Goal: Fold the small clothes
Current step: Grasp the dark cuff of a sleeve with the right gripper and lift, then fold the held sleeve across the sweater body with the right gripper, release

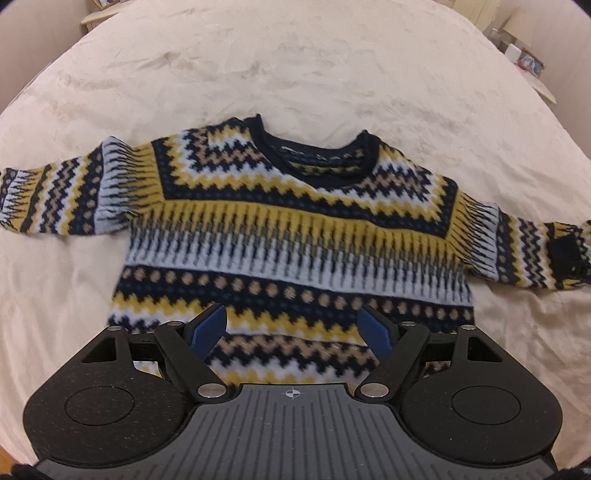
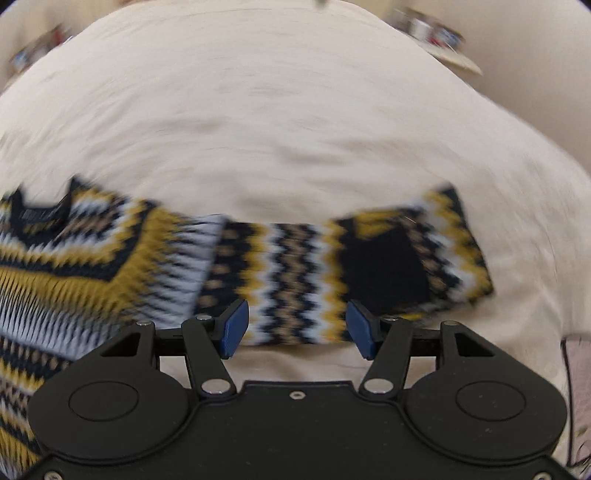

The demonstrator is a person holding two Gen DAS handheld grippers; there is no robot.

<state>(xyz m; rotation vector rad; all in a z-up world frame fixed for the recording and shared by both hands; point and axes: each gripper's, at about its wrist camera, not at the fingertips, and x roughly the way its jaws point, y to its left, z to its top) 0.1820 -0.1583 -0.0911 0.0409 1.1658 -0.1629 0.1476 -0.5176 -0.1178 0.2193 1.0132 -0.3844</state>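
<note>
A small knitted sweater [image 1: 288, 229] in navy, yellow, white and tan zigzag bands lies flat, front up, on a cream bedspread [image 1: 295, 66], collar away from me, both sleeves spread out sideways. My left gripper [image 1: 293, 328] is open above the sweater's lower hem, holding nothing. In the right wrist view, which is motion-blurred, my right gripper [image 2: 297, 328] is open just above the sweater's right sleeve [image 2: 332, 266], near its lower edge, with the cuff [image 2: 454, 243] to the right. The sweater body [image 2: 74, 266] lies to the left.
The cream bedspread [image 2: 295, 129] stretches wide beyond the sweater. Bedside shelves with small items stand at the far right [image 1: 532, 62] and far left [image 1: 99, 11]. A patterned cloth edge [image 2: 576, 387] shows at the right.
</note>
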